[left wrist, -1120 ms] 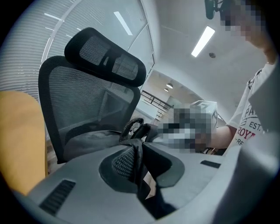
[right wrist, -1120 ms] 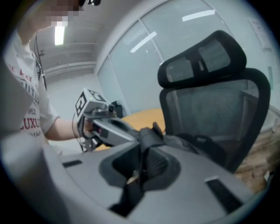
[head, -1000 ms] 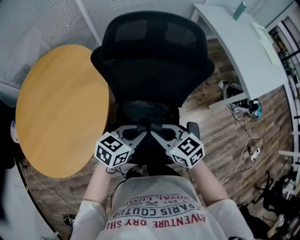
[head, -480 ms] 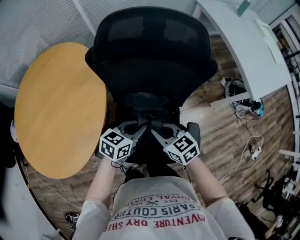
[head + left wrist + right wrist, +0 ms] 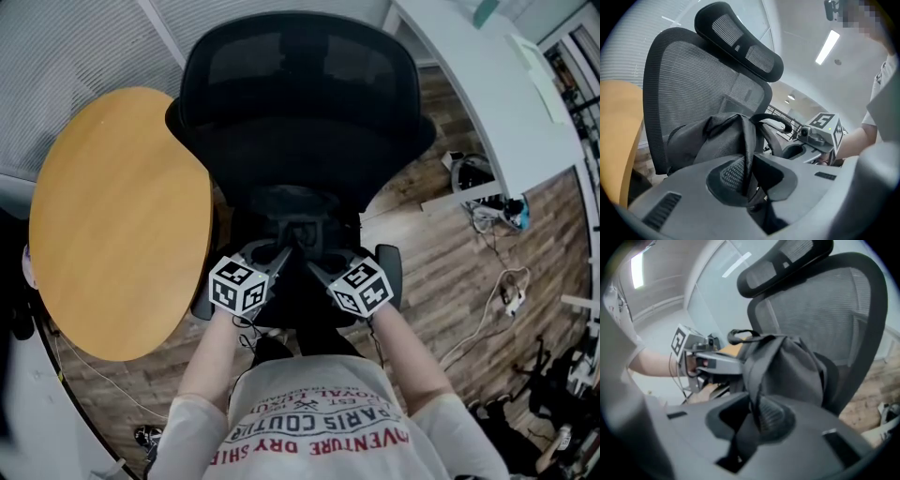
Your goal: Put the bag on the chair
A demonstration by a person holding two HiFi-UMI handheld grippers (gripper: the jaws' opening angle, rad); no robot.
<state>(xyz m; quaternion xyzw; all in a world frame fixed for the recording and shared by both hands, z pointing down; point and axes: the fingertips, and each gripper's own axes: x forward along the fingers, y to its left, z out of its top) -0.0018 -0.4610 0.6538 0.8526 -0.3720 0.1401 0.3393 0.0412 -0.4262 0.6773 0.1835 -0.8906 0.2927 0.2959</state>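
Note:
A black bag [image 5: 291, 211] rests on the seat of a black mesh office chair [image 5: 300, 103], against its backrest. Both grippers meet at the bag's near side. My left gripper [image 5: 281, 253] is shut on a black strap of the bag [image 5: 712, 140], which runs up between its jaws [image 5: 747, 173]. My right gripper [image 5: 314, 265] has another strap between its jaws [image 5: 757, 411]; the strap still lies against the pad while the jaws are opening. The bag [image 5: 787, 366] slumps toward the chair back [image 5: 834, 310].
A round wooden table [image 5: 112, 216] stands close to the chair's left. A white desk [image 5: 497, 94] runs along the upper right, with cables and a power strip [image 5: 492, 220] on the wood floor. A chair armrest [image 5: 387, 267] sits just right of my right gripper.
Both grippers have drawn closer together and a little toward my body. The bag has stayed on the seat with its straps between the jaws.

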